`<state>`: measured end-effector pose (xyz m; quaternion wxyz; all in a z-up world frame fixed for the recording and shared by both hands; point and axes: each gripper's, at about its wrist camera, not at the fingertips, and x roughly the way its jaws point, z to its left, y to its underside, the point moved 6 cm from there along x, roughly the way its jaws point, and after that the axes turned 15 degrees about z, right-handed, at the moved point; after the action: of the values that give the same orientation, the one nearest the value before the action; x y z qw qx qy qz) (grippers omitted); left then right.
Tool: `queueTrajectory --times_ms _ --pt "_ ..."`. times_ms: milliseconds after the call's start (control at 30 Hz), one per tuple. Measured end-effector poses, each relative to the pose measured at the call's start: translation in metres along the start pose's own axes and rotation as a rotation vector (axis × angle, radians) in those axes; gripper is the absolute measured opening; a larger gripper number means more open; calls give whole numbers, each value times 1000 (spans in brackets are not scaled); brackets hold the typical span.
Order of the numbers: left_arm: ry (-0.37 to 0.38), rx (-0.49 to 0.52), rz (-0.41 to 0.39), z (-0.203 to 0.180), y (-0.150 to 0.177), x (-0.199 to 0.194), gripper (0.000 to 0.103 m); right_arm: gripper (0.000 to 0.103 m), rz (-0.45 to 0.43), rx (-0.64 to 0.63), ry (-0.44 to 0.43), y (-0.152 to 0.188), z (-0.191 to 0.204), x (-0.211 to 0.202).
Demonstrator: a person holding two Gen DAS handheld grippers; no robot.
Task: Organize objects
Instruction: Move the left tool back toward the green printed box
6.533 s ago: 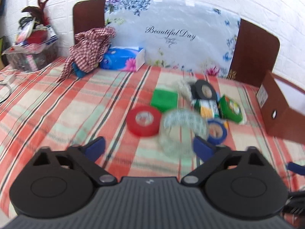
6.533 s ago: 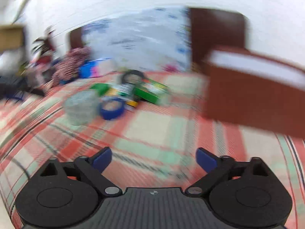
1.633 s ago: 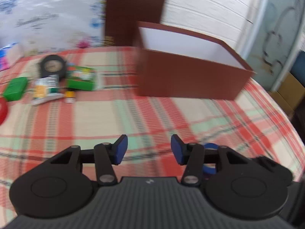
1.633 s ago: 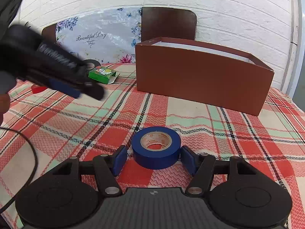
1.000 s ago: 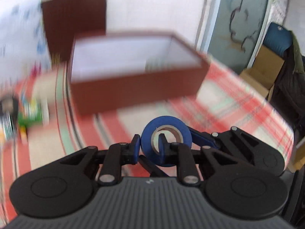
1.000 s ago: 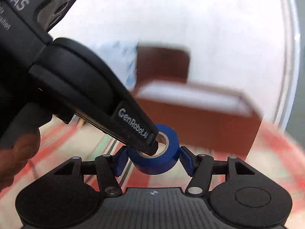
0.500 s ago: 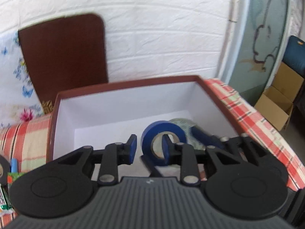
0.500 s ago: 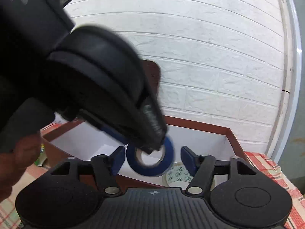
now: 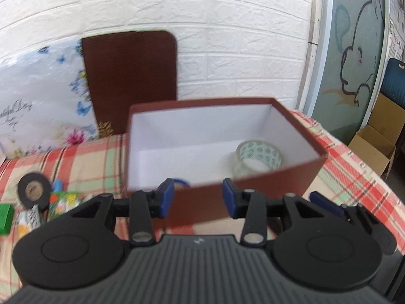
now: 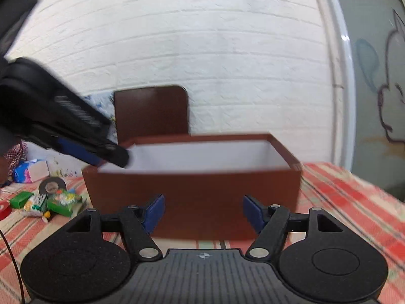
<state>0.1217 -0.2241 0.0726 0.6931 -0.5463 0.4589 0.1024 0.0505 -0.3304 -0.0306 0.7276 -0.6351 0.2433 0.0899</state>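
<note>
1. Step in hand, judged: a drop into the brown cardboard box with white lining (image 9: 253, 185) is just done. A blue tape roll (image 9: 181, 182) peeks over the near wall at centre frame; a clear patterned tape roll (image 9: 258, 155) lies inside at right.
2. Left hand-held gripper (image 9: 198, 200) has its jaws apart, holding nothing. Right hand-held gripper (image 10: 203, 211) is likewise spread and empty.
3. Next move calls for swinging to the pile at lower left: black tape roll (image 9: 34, 193), green packet (image 10: 64, 202).
4. The box wall stands just ahead of both grippers. The red-checked tablecloth (image 9: 354, 177) covers the table.

Each tool (image 9: 197, 200) (image 10: 203, 212) is built of matte black arms with silver screws, round black discs, a ribbed grey housing and blue fingertips (image 9: 165, 200); white lettering on one is blurred, possibly a brand.
</note>
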Motion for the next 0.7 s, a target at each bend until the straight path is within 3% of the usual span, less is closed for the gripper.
queueTrajectory --times_ms 167,300,400,467,533,700 --pt "-52 -75 93 38 59 8 45 68 58 71 -5 14 -6 7" --pt "-98 -129 162 70 98 13 45 68 94 74 21 4 -22 22" --pt "-120 -175 175 91 111 7 45 68 82 11 54 -17 -32 38" --pt "-135 -195 171 99 114 4 45 80 91 -40 105 -22 -33 52" --pt "-139 -211 162 103 116 0 45 75 135 -40 119 -18 -34 62" --pt "-141 -222 176 107 128 6 47 76 180 61 27 12 -26 34"
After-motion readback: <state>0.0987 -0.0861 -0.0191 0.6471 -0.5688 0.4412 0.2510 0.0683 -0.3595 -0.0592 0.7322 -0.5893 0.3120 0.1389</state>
